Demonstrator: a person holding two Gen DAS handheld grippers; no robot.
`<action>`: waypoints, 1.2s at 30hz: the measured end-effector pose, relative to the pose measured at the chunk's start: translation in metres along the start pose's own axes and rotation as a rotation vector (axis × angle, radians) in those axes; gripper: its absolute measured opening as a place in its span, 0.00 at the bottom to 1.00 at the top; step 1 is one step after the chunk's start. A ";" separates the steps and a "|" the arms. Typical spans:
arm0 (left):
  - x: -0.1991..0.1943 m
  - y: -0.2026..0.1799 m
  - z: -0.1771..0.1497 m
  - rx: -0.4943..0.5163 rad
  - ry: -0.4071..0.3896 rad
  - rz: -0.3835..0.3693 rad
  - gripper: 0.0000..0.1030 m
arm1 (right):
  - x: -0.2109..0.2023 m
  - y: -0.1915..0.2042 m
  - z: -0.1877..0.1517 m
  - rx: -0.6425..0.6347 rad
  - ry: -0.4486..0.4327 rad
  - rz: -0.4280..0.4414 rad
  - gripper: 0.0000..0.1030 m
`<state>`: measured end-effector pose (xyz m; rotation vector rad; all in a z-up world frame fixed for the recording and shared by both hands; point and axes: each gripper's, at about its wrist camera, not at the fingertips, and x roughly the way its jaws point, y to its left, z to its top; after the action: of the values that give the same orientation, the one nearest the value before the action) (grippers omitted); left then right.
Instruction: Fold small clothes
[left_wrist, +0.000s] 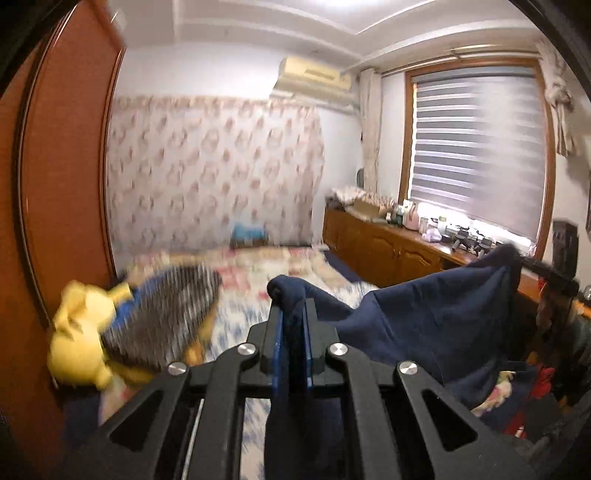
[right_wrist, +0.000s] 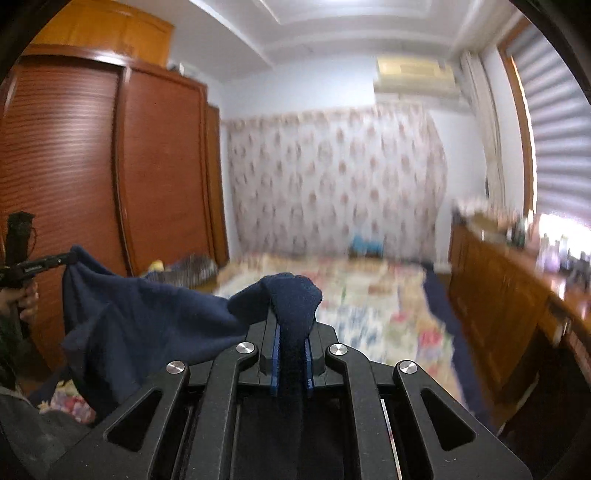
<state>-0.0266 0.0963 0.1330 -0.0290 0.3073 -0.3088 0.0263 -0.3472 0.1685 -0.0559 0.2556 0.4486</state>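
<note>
Navy fleece garment (left_wrist: 443, 314) hangs stretched in the air above the bed (left_wrist: 295, 266), one bunched corner clamped in the left hand-held gripper (left_wrist: 293, 314) and the other in the right hand-held gripper (right_wrist: 293, 325). Beside the wooden wardrobe (right_wrist: 74, 166) sits a yellow plush toy (left_wrist: 79, 332).

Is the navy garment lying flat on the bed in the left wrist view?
No, the navy garment hangs in the air above the bed, stretched between the left tool and the right tool.

Navy garment (left_wrist: 436, 314) stretched, held aloft
</note>
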 end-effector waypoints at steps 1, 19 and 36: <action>0.007 0.002 0.020 0.021 -0.016 0.022 0.06 | 0.001 0.000 0.014 -0.023 -0.015 -0.005 0.06; 0.294 0.078 -0.064 0.018 0.497 0.062 0.38 | 0.328 -0.114 -0.072 0.018 0.602 -0.206 0.29; 0.256 0.029 -0.147 0.023 0.624 0.021 0.54 | 0.223 -0.065 -0.154 0.118 0.578 -0.087 0.44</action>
<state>0.1692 0.0491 -0.0847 0.0952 0.9226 -0.2951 0.2127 -0.3290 -0.0380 -0.0804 0.8442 0.3215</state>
